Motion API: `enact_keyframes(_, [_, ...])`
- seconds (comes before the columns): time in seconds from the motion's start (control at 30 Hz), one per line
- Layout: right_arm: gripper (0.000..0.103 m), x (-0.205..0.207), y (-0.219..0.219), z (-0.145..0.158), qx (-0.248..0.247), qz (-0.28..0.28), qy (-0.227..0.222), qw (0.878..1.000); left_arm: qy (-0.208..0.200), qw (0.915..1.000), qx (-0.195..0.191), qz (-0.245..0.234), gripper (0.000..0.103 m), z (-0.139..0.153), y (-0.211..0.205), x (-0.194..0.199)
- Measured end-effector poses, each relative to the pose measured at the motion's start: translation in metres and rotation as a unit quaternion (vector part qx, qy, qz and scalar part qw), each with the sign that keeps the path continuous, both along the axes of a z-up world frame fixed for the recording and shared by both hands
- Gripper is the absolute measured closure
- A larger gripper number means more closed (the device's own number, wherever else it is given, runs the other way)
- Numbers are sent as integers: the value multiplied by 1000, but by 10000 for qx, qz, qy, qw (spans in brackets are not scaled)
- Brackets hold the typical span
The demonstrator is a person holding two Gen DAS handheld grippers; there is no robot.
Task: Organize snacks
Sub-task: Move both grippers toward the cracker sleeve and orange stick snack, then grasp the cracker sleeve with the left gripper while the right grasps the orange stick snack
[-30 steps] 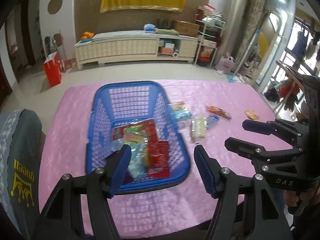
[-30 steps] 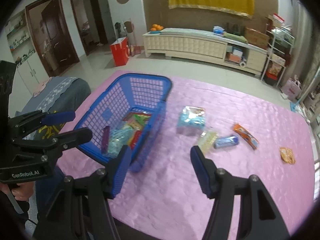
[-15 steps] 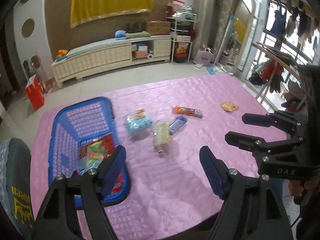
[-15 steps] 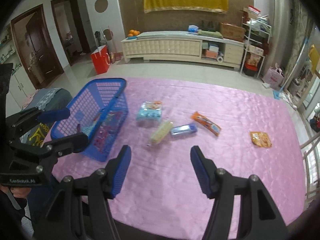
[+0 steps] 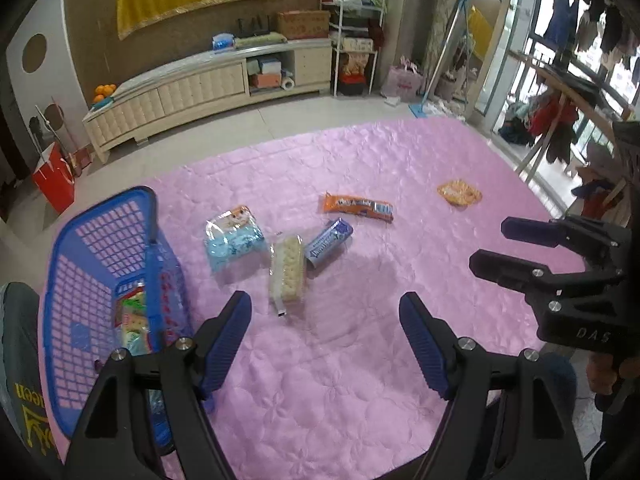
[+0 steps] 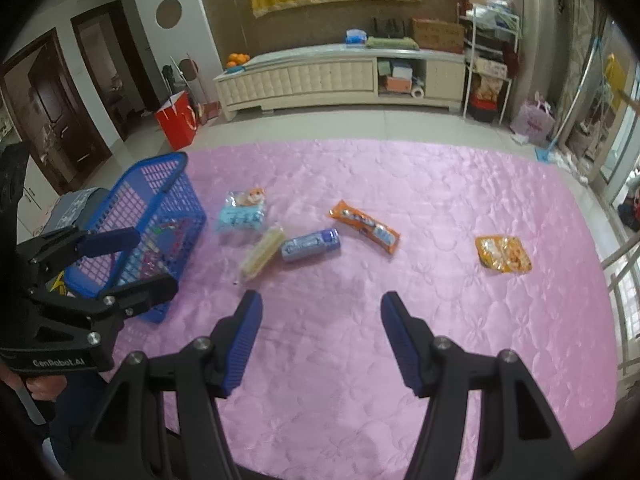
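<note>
Left gripper (image 5: 325,330) tilted downward, jaws apart, nothing between the blue pads (image 5: 226,344). Right gripper (image 6: 321,330) alongside, angled down the same way, jaws likewise apart and empty. A hand (image 6: 38,386) glimpsed under the left handle.

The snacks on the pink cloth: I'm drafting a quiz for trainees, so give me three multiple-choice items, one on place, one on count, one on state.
1. Where does the blue basket stand?
A. far-right corner
B. left end of the pink cloth
C. on the floor

2. How many snacks lie loose on the cloth?
A. three
B. five
C. seven

3. What is in the right tool?
A. nothing, jaws apart
B. the orange bar
C. the basket rim

Answers:
1 B, it sits at the cloth's left end in both views.
2 B: light-blue pack, cracker sleeve, blue pack, orange bar, small orange packet.
3 A, only cloth shows between its pads.
</note>
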State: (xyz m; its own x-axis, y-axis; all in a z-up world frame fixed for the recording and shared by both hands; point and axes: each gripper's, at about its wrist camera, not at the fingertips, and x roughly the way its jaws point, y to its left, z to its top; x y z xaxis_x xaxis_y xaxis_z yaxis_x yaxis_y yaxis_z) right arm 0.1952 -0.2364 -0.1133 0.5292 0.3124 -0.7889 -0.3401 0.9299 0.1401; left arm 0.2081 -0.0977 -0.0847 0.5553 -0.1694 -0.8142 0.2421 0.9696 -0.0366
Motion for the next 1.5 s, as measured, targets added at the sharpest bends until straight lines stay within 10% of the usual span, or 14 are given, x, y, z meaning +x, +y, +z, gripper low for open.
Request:
enact_keyframes(0.9, [37,78,12,-87,-65,-180,426,9989,857,9905,-660,845,29,-135,37,107])
enact_keyframes(1.33, [37,97,3,-89,-245,-92,376,9989,889,9902,-619,876,29,-151,33,126])
enact_keyframes(1.5, [37,111,7,-90,-372,129,304,9988,932,9904,-625,805,56,-149,31,123])
